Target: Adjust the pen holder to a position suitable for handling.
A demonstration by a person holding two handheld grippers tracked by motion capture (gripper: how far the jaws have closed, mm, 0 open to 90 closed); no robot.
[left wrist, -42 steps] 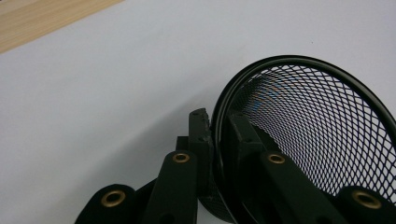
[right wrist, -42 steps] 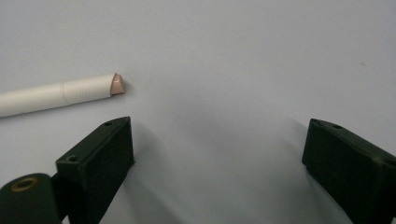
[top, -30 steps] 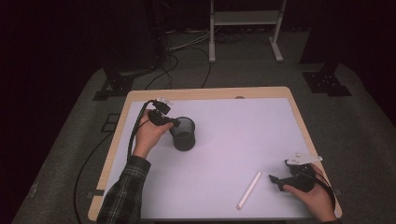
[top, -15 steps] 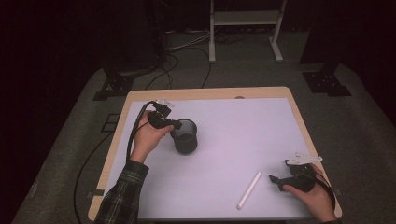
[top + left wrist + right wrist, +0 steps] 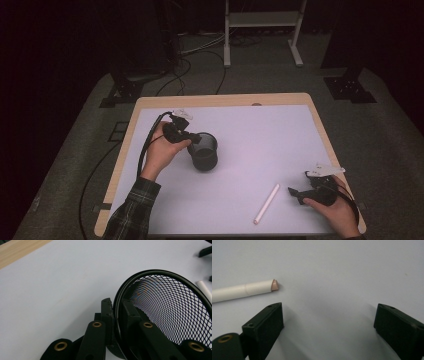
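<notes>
High view: black wire-mesh cup [image 5: 204, 151] left of centre on the white-topped desk [image 5: 260, 130], wide bare surface to its right; it has shifted right and is tilted more than before.

Left gripper view: left gripper [image 5: 116, 312] clamped on the cup rim.

Right gripper view: right gripper [image 5: 328, 320] wide open, white cylindrical marker [image 5: 242, 291] upper left.

The mesh cup [image 5: 204, 151] stands on the table [image 5: 260, 125], left of the middle and nearer the left edge than the right. The left gripper [image 5: 186, 137] is at the cup's left rim, one jaw inside the wall and one outside. The pen [image 5: 266, 203] lies near the front edge, right of the middle. The right gripper [image 5: 296, 194] sits just right of the pen, toward the front right corner.
</notes>
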